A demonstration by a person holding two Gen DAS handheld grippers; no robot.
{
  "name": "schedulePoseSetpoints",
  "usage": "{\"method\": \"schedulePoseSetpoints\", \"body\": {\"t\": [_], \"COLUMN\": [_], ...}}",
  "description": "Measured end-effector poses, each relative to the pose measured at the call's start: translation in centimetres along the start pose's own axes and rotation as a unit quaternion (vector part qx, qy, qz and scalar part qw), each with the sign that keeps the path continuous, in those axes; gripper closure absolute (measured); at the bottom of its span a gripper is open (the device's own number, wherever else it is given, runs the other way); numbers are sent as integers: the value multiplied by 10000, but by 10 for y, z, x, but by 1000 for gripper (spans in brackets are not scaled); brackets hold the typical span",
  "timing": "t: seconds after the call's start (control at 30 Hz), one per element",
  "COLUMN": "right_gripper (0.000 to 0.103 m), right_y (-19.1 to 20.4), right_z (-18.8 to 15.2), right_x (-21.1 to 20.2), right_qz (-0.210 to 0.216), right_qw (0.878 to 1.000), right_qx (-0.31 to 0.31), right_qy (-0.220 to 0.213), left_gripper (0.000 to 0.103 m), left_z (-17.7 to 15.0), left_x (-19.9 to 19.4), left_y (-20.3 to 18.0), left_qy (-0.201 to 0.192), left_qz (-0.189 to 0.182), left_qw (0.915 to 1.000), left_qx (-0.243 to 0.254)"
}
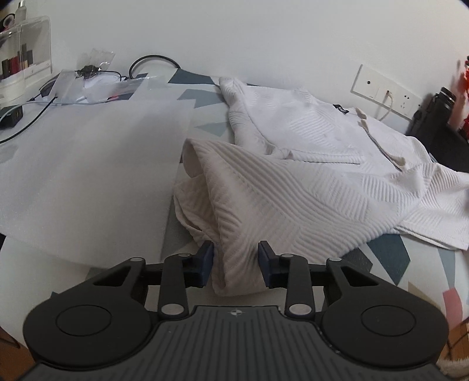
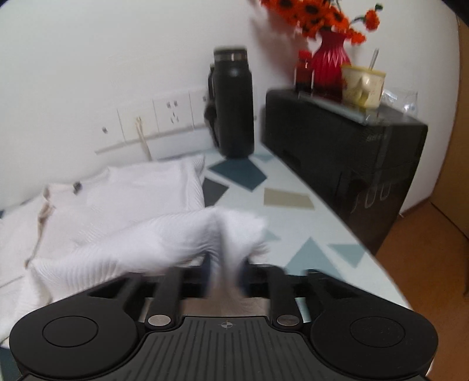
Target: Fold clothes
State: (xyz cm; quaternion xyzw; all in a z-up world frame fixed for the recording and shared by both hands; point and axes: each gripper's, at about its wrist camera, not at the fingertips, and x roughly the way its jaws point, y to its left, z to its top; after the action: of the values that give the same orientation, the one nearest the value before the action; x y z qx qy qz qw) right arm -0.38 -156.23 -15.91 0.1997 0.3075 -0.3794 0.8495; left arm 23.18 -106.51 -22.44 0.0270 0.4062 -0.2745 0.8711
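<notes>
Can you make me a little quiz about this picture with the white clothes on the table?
1. True or false: the red ribbed vase holds orange flowers.
2. What lies between the left gripper fingers? A) a black cable B) the white ribbed garment C) nothing
3. Fill in: the tall black metal flask stands by the wall, next to the black ____.

Key
1. True.
2. B: a fold of the cloth sits between the blue pads.
3. Box. The right gripper, though blurred, has the same garment bunched between its fingers.
</notes>
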Motion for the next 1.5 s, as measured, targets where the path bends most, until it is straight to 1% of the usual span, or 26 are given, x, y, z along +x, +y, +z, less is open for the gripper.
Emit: {"method": "schedulePoseSetpoints", "body": {"t": [0.07,0.1,0.13,0.2,0.27,0.3,0.37,0.5,0.57,0.6,0.63,0.77,0.8,0.83,0.87,0.9,0.93,0.97,1.0,1.03,1.07,1.13,1.23,1.3,1.37,1.5], "right_gripper": [69,67,56,44,42,38,38,38,38,37,37,35,31,23,18,13,13,12,10,8,7,2,1,1,1,1], "right_y": [11,17,23,28,31,31,32,34,38,40,43,54,55,56,56,56,57,59,61,64,67,71,78,81,82,76], "right_z": [-7,-12,-17,-28,-38,-42,-51,-67,-74,-76,-79,-89,-90,-92,-93,-94,-95,-97,-99,-101,-104,-107,-114,-117,-118,-117], "right_x": [6,3,1,-10,-23,-28,-36,-39,-39,-38,-39,-43,-44,-46,-47,-48,-49,-49,-49,-50,-50,-51,-55,-54,-53,-52], "right_qz": [139,165,191,254,306,370,493,558,561,541,524,390,396,376,342,308,263,205,138,73,11,-98,-224,-327,-460,-601], "right_qw": [9995,9990,9982,9970,9962,9957,9950,9946,9940,9938,9935,9918,9918,9924,9934,9942,9945,9941,9931,9920,9907,9885,9844,9819,9814,9842], "right_qx": [-174,-334,-494,-690,-809,-846,-861,-764,-766,-777,-816,-1064,-1053,-997,-917,-837,-815,-865,-953,-1056,-1162,-1341,-1637,-1755,-1736,-1496], "right_qy": [209,246,283,238,105,68,65,418,543,583,604,589,606,608,602,595,598,625,664,689,705,691,609,640,677,733], "left_gripper": [68,62,53,41,40,40,40,40,44,47,48,48,47,45,44,39,31,26,12,2,1,1,1,1,1,1], "left_z": [2,2,1,-4,-8,-11,-16,-19,-18,-17,-16,-16,-17,-18,-19,-19,-20,-20,-20,-21,-23,-25,-28,-29,-28,-26], "left_x": [1,1,1,-1,-4,-4,-3,0,-1,-1,-1,-1,-1,-1,0,0,1,3,5,6,8,9,12,12,12,13], "left_y": [-4,-6,-8,-10,-12,-13,-15,-19,-19,-18,-17,-22,-24,-25,-28,-30,-33,-36,-39,-43,-46,-54,-62,-63,-62,-63], "left_qy": [58,96,127,137,116,112,115,79,65,80,107,220,220,211,209,214,229,263,323,379,420,466,490,473,477,500], "left_qz": [-15,-24,-41,-105,-167,-175,-179,-127,-132,-118,-97,19,53,88,116,139,154,152,106,42,-16,89,299,351,365,429], "left_qw": [9999,9998,9995,9991,9987,9984,9979,9976,9984,9988,9990,9983,9980,9978,9976,9975,9973,9971,9970,9970,9971,9961,9939,9938,9939,9941], "left_qx": [118,192,278,395,474,520,611,677,538,476,426,542,587,625,650,666,684,702,695,666,636,746,939,940,922,860]}}
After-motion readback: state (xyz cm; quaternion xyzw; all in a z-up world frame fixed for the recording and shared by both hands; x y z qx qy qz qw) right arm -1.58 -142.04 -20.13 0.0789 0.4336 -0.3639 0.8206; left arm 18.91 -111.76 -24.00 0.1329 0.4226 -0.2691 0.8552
